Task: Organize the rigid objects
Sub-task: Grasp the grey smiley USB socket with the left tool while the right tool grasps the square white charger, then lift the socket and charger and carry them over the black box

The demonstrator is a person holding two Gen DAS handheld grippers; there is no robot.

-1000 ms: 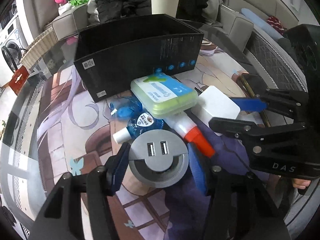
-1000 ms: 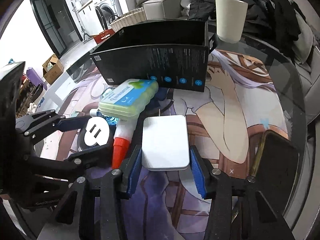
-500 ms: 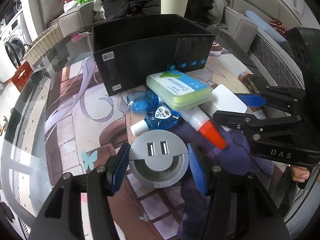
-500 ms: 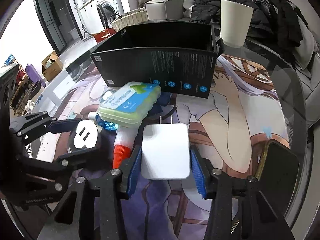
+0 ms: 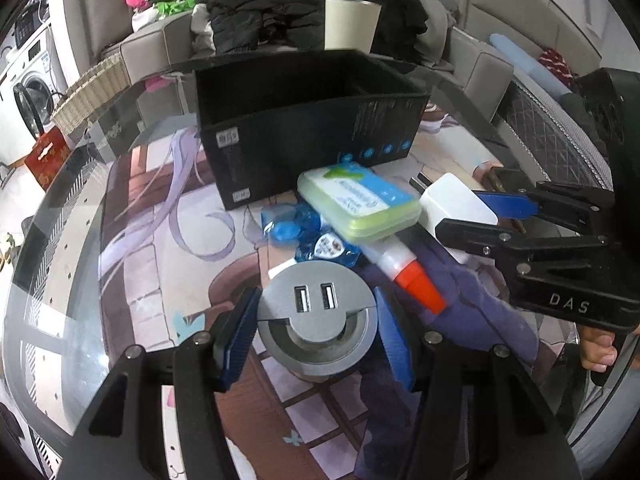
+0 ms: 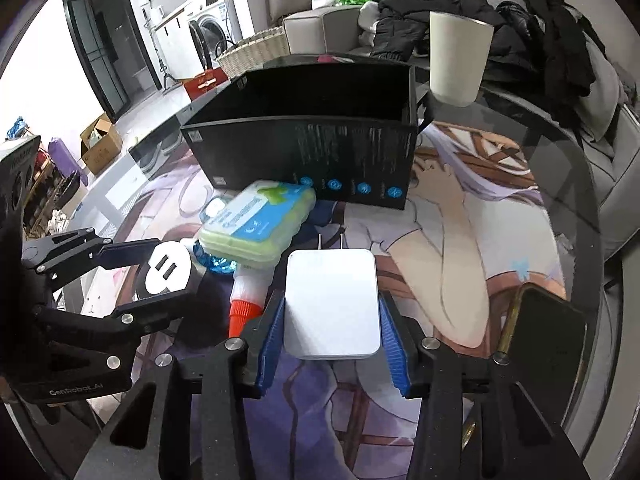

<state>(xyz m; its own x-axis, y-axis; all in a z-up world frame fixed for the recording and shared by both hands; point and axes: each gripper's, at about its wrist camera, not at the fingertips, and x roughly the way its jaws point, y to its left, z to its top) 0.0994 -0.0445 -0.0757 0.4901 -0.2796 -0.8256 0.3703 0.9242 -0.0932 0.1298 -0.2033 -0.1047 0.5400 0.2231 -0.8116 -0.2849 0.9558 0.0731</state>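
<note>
My left gripper (image 5: 316,332) is shut on a round grey USB hub (image 5: 318,314) and holds it above the table; the hub also shows in the right wrist view (image 6: 167,268). My right gripper (image 6: 332,320) is shut on a flat white charger (image 6: 332,304) with two prongs, lifted off the table; the charger also shows in the left wrist view (image 5: 452,204). An open black box (image 5: 312,128) stands behind the pile and also shows in the right wrist view (image 6: 312,140). A green and blue case (image 5: 360,200), a glue bottle with an orange cap (image 5: 408,272) and a blue wrapped item (image 5: 304,236) lie in front of it.
The glass table (image 6: 560,184) carries a printed mat. A white cup (image 6: 458,56) stands behind the box. A dark phone (image 6: 540,328) lies at the right. A sofa with dark clothes (image 5: 280,12) is beyond the table.
Both grippers have risen and drawn back with the hub and the charger in them. The charger's prongs have come clear of the pile.
</note>
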